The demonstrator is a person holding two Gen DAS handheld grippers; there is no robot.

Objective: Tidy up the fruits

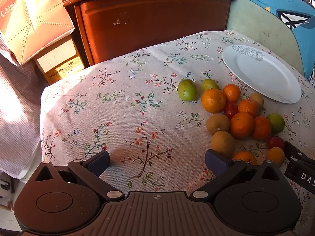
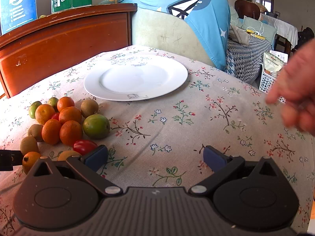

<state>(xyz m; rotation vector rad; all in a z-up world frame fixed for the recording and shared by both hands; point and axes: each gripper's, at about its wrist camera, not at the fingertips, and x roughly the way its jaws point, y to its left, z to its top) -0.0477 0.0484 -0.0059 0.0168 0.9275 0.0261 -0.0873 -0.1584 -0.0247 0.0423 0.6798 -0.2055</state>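
A heap of fruit lies on the floral tablecloth: oranges (image 1: 241, 124) (image 2: 69, 114), brown kiwis (image 1: 222, 143) (image 2: 89, 107), green fruits (image 1: 187, 89) (image 2: 96, 126) and small red tomatoes (image 1: 230, 109) (image 2: 85, 146). An empty white plate (image 1: 261, 72) (image 2: 135, 76) sits beyond the heap. My left gripper (image 1: 157, 162) is open over bare cloth, left of the heap, its right finger close to a kiwi. My right gripper (image 2: 155, 158) is open too, holding nothing, with the heap at its left finger. The right gripper's body (image 1: 300, 164) shows at the edge of the left wrist view.
A person's hand (image 2: 297, 90) hovers over the table's right side. A wooden headboard (image 1: 153, 19) and a green chair with blue cloth (image 2: 177, 21) stand behind the table. Cardboard boxes (image 1: 59, 59) sit beyond the left table edge.
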